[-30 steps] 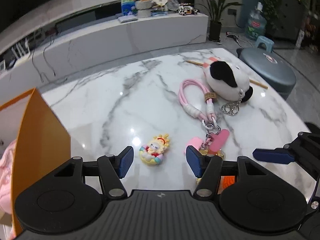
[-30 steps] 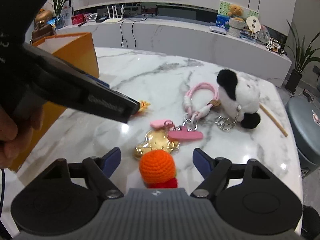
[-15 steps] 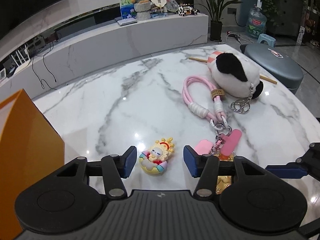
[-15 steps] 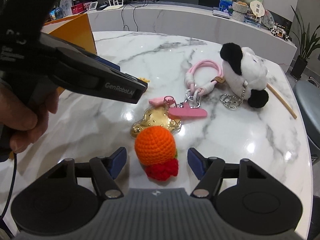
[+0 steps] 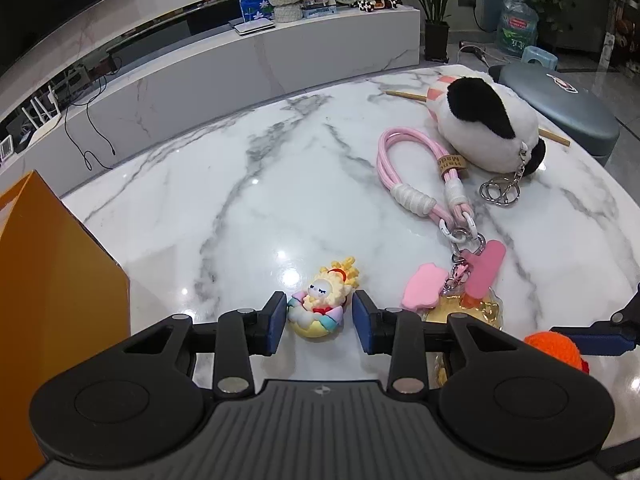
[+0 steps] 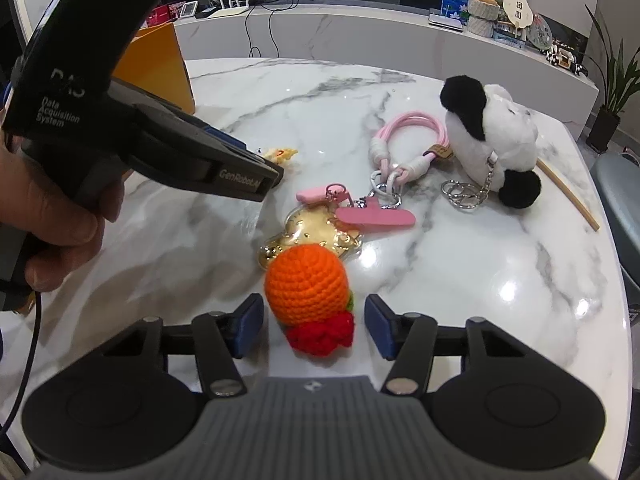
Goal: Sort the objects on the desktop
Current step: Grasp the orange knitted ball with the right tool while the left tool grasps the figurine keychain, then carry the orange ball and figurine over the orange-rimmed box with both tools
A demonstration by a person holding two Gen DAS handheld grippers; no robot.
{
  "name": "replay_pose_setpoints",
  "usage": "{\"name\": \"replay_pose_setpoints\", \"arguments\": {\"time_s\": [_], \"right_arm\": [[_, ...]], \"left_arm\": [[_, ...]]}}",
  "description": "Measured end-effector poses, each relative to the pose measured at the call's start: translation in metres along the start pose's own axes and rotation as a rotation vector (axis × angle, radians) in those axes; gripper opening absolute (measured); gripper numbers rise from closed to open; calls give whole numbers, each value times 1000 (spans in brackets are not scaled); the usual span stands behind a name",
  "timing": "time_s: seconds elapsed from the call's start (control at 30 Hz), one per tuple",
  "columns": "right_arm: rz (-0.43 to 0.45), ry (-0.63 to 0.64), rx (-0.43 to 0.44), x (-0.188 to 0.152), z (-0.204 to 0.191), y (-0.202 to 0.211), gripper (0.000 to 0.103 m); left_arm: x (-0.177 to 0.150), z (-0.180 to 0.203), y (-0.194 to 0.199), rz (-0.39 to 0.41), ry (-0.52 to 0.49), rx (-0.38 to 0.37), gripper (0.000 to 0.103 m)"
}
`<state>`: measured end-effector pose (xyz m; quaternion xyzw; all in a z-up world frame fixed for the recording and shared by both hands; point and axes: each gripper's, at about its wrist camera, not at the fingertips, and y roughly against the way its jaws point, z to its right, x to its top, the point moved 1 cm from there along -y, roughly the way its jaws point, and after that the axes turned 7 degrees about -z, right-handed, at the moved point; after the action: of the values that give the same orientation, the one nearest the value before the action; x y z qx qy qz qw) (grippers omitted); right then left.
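On the white marble table (image 5: 280, 184) lies a small pastel figurine (image 5: 320, 304) with a yellow mane. My left gripper (image 5: 320, 322) straddles it and its jaws are closing; the left pad is at its side and a thin gap shows at the right pad. An orange crochet ball with a red base (image 6: 306, 280) lies between the pads of my right gripper (image 6: 314, 326). Those jaws are closing too, with gaps on both sides. In the right wrist view a hand holds the left gripper (image 6: 268, 178) over the figurine (image 6: 280, 155).
An orange box (image 5: 52, 280) stands at the table's left edge. A pink rope keychain (image 5: 420, 168) with pink tags and a gold charm (image 6: 312, 232) lies beside the crochet ball. Further back are a black-and-white plush (image 5: 484, 128) and a wooden stick (image 5: 554, 136), with a grey stool (image 5: 560, 108) beyond the edge.
Both pairs of jaws have narrowed, the left around the figurine and the right around the orange crochet ball. The left gripper has come down closer to the table.
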<state>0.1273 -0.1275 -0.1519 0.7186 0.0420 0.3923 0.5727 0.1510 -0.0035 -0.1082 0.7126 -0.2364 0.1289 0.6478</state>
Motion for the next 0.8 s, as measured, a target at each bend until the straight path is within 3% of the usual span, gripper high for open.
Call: {"name": "replay_pose_setpoints", "arguments": {"time_s": [0.03, 0.33, 0.8], "right_arm": [[1, 3, 0, 0, 0, 1, 42], [11, -29, 10, 2, 11, 11, 41], [48, -51, -19, 11, 15, 24, 41]], "left_arm": [[0, 0, 1, -3, 0, 4, 37], [-1, 3, 7, -12, -12, -26, 36], [3, 1, 46, 47, -28, -55, 36]]}}
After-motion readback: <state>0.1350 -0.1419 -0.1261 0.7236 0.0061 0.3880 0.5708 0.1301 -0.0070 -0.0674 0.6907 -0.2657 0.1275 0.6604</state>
